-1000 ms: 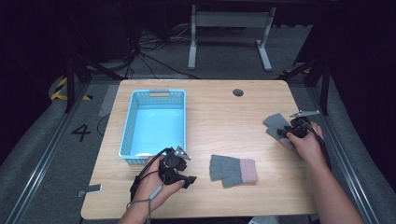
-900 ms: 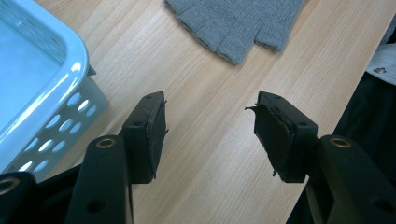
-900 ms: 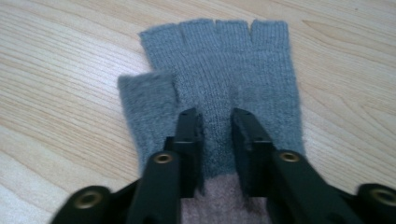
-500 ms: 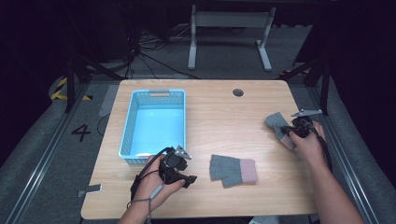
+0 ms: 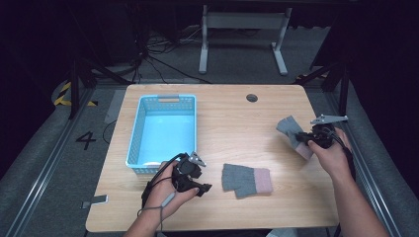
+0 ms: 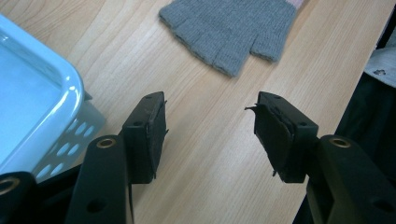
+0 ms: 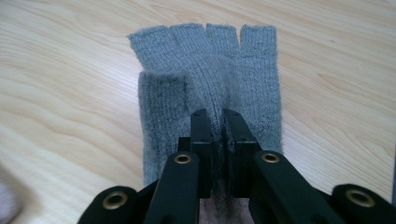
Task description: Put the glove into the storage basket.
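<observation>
Dark floor with cables and a metal frame surrounds a light wooden bench (image 5: 232, 123), on which a light blue plastic basket (image 5: 163, 132) stands at the left, its inside bare. Near the right edge, the right gripper (image 5: 302, 137) has its jaws pressed nearly together on a grey fingerless glove (image 5: 291, 129), pinching a ridge of the knit at the palm; in the right gripper view this glove (image 7: 210, 88) lies flat on the wood with its four short finger tubes pointing away from the jaws and the thumb folded at the left. A second grey fingerless glove with a pink cuff (image 5: 246, 180) lies flat on the front middle of the bench, well apart from the first. Just left of it, beside the basket's near corner, the left gripper (image 5: 199, 183) is held in a hand (image 5: 165, 190) with its jaws spread wide and nothing between them. In the left gripper view the jaws frame bare wood, the second glove (image 6: 231, 30) lies ahead of them without touching, and the basket's rounded rim (image 6: 56, 112) sits at the left
</observation>
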`<state>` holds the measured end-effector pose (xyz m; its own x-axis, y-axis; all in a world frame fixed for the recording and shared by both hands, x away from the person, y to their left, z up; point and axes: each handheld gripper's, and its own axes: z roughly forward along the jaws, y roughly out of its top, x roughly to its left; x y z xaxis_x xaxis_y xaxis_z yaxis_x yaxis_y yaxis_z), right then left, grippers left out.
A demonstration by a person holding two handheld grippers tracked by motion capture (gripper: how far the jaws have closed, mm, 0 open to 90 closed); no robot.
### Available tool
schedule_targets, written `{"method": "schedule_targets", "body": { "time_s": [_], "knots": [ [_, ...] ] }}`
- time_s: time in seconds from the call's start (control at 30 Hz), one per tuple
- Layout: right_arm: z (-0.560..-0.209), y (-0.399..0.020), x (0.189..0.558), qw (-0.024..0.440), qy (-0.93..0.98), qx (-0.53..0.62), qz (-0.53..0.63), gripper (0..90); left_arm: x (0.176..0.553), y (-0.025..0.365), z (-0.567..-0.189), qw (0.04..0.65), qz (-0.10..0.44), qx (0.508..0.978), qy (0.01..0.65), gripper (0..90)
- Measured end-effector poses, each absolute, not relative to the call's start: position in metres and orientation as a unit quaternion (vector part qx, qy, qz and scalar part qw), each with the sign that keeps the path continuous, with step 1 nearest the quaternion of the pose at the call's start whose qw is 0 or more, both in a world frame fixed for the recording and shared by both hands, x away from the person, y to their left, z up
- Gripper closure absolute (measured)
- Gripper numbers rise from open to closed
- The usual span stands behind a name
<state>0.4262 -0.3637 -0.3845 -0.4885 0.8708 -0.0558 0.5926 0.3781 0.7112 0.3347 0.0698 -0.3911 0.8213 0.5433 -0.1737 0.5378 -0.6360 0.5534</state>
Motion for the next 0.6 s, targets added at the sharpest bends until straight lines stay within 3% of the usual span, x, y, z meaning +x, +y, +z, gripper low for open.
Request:
{"method": "schedule_targets", "body": {
  "time_s": [0.6],
  "knots": [
    [-0.354, -0.307, 0.386, 0.167, 0.864, 0.328, 0.343, 83.7, 0.338, 0.065, -0.39, 0.322, 0.01, 0.903, 0.284, 47.3]
  ]
}}
